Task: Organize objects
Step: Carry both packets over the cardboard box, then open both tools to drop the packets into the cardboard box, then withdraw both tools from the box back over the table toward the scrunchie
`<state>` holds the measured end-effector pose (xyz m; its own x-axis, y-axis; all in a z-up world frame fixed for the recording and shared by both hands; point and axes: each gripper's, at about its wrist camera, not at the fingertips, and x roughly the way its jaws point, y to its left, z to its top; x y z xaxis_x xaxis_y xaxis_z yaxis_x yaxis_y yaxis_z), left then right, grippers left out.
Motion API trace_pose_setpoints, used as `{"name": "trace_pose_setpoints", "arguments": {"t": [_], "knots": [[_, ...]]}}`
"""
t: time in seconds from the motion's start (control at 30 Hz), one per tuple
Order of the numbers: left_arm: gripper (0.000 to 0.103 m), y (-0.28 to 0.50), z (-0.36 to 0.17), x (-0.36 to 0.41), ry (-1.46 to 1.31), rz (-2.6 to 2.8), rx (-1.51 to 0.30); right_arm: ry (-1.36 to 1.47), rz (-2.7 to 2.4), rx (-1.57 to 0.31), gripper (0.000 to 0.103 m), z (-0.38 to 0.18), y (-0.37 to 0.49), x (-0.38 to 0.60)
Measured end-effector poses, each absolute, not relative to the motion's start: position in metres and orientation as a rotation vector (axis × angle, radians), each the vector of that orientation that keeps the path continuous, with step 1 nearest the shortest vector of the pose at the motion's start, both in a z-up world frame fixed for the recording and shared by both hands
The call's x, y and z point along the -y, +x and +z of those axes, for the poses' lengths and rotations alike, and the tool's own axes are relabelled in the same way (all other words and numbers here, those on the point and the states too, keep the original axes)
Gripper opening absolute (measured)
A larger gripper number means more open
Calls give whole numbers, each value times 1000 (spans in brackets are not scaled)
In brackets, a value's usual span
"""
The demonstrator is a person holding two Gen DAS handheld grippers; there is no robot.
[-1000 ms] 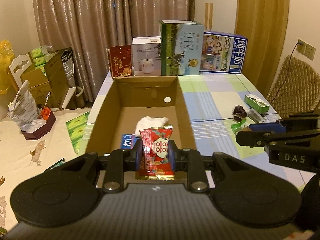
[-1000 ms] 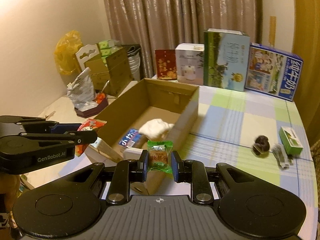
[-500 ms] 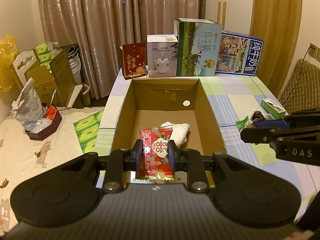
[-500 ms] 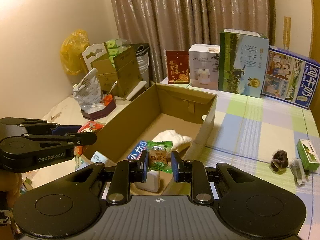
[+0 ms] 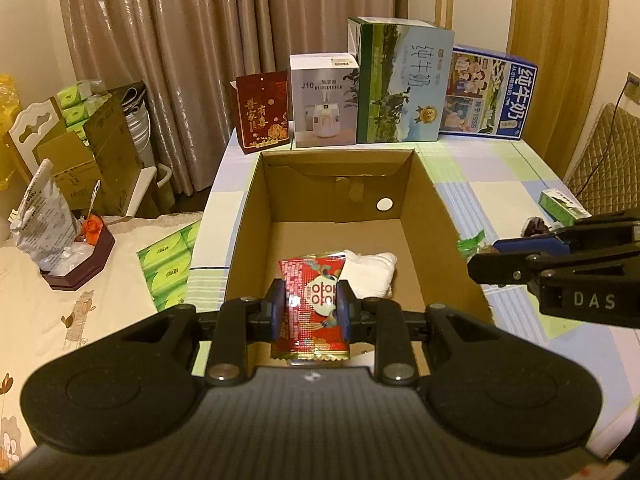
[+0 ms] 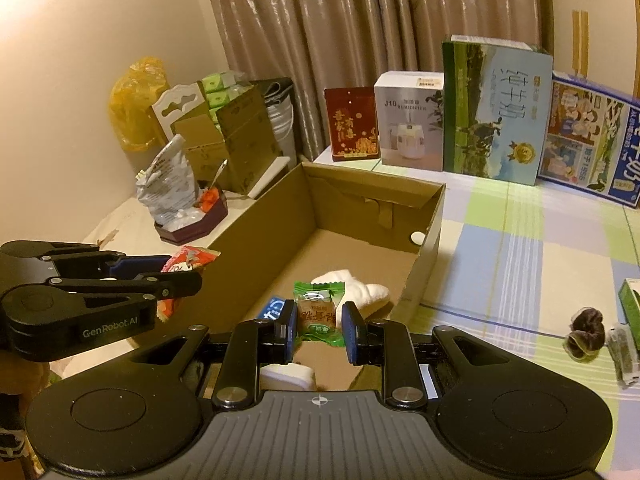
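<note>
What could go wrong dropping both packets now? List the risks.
1. The red packet in the left gripper hangs near the cardboard box's front edge and may fall outside it.
2. The green packet in the right gripper may land on the white cloth and slide.

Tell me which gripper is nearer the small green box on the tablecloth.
Right. The right gripper, shut on a green candy packet, hangs between the cardboard box and the small green box. The left gripper is over the cardboard box's near end, farther away.

A red packet (image 5: 314,306), a green packet (image 6: 318,316), a brown cardboard box (image 5: 248,224), a pastel checked tablecloth (image 6: 520,248).
</note>
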<state>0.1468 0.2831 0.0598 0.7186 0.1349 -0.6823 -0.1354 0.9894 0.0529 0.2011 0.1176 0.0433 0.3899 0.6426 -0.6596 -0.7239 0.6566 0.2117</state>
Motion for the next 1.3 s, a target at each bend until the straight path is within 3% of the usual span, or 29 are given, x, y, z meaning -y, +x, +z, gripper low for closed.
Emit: {"name": "trace_pose_setpoints", "arguments": {"t": [0.27, 0.33, 0.37, 0.43, 0.6, 0.73, 0.9, 1.07, 1.3], "knots": [[27, 166, 47, -291, -17, 134, -757, -75, 879, -793, 21, 26, 219, -126], [55, 168, 44, -294, -23, 147, -758, -58, 869, -795, 32, 24, 222, -124], [56, 168, 44, -294, -16, 153, -754, -47, 865, -789, 43, 24, 223, -121], [56, 165, 46, -295, -4, 157, -748, -30, 860, -773, 51, 25, 223, -115], [56, 155, 49, -294, -16, 172, -737, 8, 835, -778, 53, 29, 221, -96], [63, 144, 56, -287, -25, 183, -729, 34, 818, -781, 56, 35, 213, -79], [74, 125, 67, -274, -37, 194, -715, 53, 801, -778, 68, 43, 193, -57], [81, 104, 77, -259, -67, 205, -696, 27, 788, -786, 88, 47, 167, -34], [97, 77, 91, -227, -90, 195, -656, 38, 752, -775, 98, 56, 142, 2]]}}
